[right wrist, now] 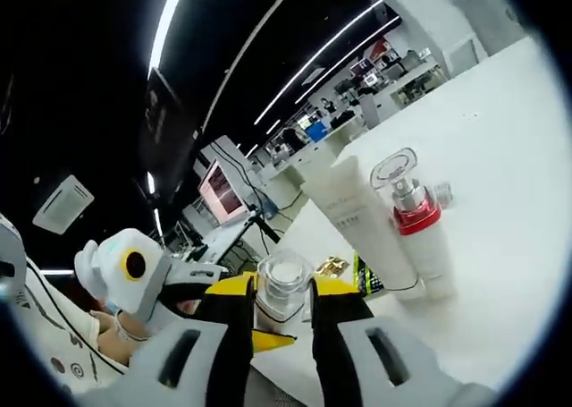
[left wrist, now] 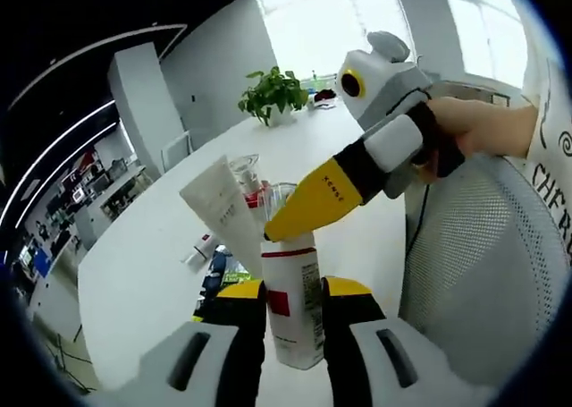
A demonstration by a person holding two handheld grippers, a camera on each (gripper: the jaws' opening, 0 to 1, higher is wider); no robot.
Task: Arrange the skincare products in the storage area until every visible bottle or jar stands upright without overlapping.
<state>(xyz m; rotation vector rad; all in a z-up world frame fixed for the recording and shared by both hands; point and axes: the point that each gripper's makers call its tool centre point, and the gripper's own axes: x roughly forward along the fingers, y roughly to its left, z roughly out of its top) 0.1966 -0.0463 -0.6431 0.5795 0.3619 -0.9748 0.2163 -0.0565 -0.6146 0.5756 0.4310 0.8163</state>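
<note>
Status: the arrangement is in progress and, as judged from both views, not complete.

Left claw (left wrist: 293,310): clenched on a white bottle with a red band (left wrist: 293,307). The bottle stands upright between the two jaws, raised above the white table (left wrist: 134,273). In the left gripper view, the right claw (left wrist: 268,235) reaches in from the right, and its yellow tip sits at the top of this bottle, at the clear cap.

Right claw (right wrist: 282,310): its jaws close on a clear cap (right wrist: 282,282), evidently the top of the same bottle. In the right gripper view, the left claw's white housing with the yellow ring sits at lower left, close behind the cap.

Remaining items on the table:
- A white tube (right wrist: 357,224) beside a white pump bottle with a red collar and clear cap (right wrist: 413,219). The view is rolled, so whether either one stands upright or lies flat cannot be told.
- In the left gripper view, the same tube (left wrist: 225,212) rises behind the held bottle, with clear-capped items just beside it.
- A small item (left wrist: 202,248) on the table farther off appears to lie flat.

Pose: the person's hand (left wrist: 478,125) grips the right claw's handle, angled down and to the left toward the bottle top. Both claws meet at the one bottle, well above the table.

Outstanding: set the held bottle down upright and stand up any item that lies flat.
</note>
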